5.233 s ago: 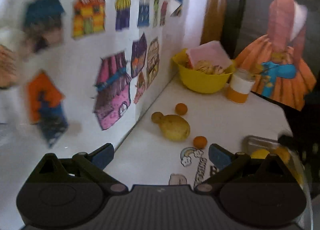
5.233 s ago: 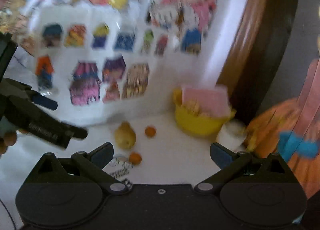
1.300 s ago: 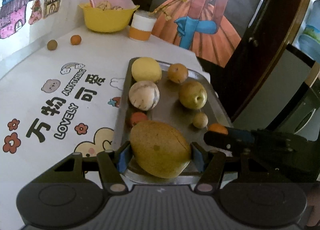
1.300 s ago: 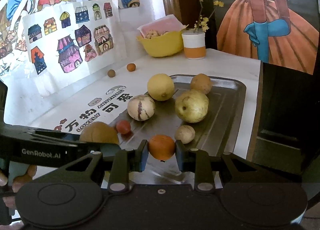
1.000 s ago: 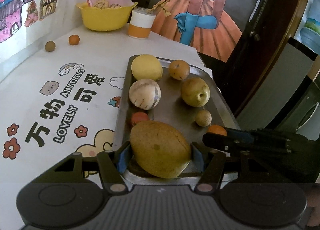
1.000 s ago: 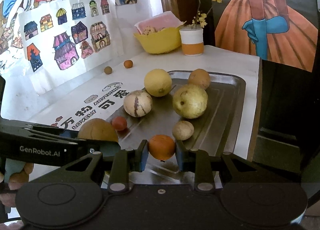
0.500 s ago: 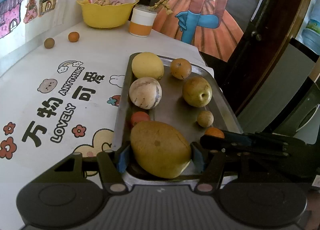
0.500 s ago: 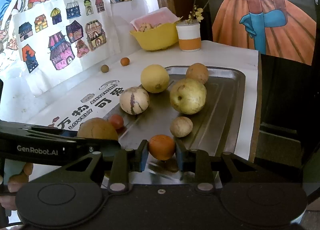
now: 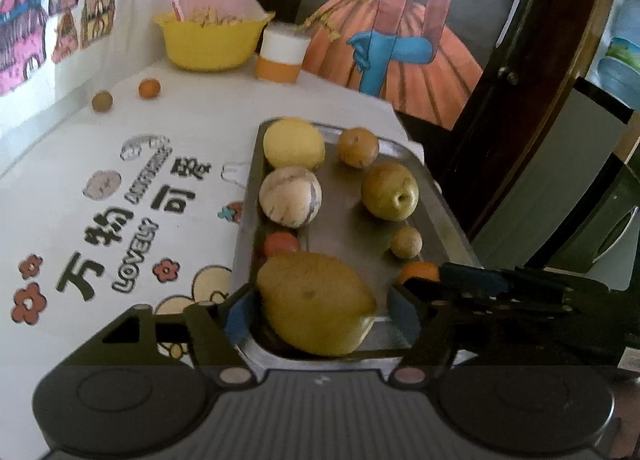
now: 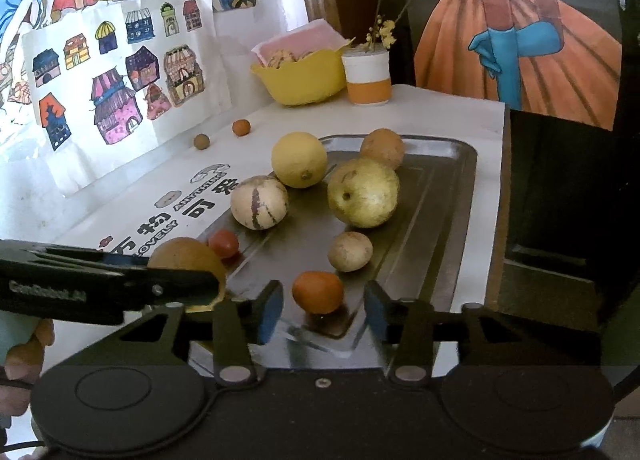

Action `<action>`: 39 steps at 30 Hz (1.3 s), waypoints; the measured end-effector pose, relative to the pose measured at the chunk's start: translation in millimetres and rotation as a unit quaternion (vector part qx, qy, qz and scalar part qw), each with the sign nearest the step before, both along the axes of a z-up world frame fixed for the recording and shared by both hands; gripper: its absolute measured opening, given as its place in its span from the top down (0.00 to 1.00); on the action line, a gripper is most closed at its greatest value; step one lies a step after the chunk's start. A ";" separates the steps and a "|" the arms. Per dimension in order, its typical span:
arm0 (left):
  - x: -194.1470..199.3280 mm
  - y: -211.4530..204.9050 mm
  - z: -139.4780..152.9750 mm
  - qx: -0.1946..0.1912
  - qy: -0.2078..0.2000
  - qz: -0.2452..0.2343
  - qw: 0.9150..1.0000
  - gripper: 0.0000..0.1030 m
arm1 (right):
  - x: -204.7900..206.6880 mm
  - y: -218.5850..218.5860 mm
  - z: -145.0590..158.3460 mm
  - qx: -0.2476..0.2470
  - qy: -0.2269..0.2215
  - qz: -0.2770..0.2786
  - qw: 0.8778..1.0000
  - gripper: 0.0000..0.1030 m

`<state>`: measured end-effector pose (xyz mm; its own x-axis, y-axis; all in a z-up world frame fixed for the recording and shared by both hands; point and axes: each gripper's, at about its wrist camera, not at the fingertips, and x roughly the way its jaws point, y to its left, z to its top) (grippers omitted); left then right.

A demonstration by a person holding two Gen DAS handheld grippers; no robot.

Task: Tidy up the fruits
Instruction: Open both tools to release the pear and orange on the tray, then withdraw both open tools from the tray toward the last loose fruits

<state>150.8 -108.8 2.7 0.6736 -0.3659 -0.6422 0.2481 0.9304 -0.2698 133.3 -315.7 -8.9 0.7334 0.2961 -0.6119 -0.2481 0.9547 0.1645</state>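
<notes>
A steel tray (image 9: 348, 227) on the white table holds several fruits: a yellow round one (image 9: 294, 143), a striped melon (image 9: 290, 195), a green pear (image 9: 390, 195) and a small tan fruit (image 9: 406, 242). A big mango (image 9: 316, 302) lies at the tray's near end between the fingers of my left gripper (image 9: 320, 298), which is open with a gap on each side. My right gripper (image 10: 323, 296) is open around a small orange (image 10: 318, 292) resting on the tray (image 10: 432, 199). Two small fruits (image 10: 201, 141) (image 10: 241, 127) lie loose near the wall.
A yellow bowl (image 9: 208, 39) and a white and orange cup (image 9: 280, 55) stand at the back of the table. The tray sits close to the table's right edge, beside a dark door. A hand (image 10: 24, 344) holds the left gripper (image 10: 100, 288).
Both grippers have opened. The mango has been let go at the tray's near end and the small orange now rests on the tray between the right fingers.
</notes>
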 end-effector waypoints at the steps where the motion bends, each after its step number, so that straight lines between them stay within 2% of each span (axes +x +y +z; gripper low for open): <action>1: -1.7 0.5 1.8 0.001 -0.005 -0.001 1.000 0.21 | -1.5 -0.6 1.1 0.002 -0.002 -0.001 1.000 0.43; 8: -16.0 14.8 13.3 -0.017 -0.029 0.002 0.999 0.07 | -19.6 -5.9 13.2 -0.007 -0.022 -0.017 1.000 0.20; 14: -33.8 27.5 22.0 -0.006 -0.054 -0.005 0.999 0.01 | -45.1 -5.5 26.9 -0.021 -0.032 -0.017 0.999 0.03; 22: -60.9 47.9 26.1 0.037 -0.037 -0.023 0.998 0.01 | -81.2 10.5 40.5 -0.064 -0.006 0.017 0.998 0.01; 31: -78.5 96.5 19.7 0.070 0.012 0.011 0.997 0.01 | -104.8 58.2 40.4 -0.061 0.054 0.087 0.993 0.01; 35: -80.7 121.9 19.0 0.073 0.033 0.037 0.996 0.01 | -104.4 85.9 48.6 -0.058 0.048 0.115 0.991 0.01; 39: -82.5 141.8 25.3 0.083 0.030 0.062 0.994 0.01 | -92.8 111.3 62.0 -0.055 0.029 0.140 0.988 0.01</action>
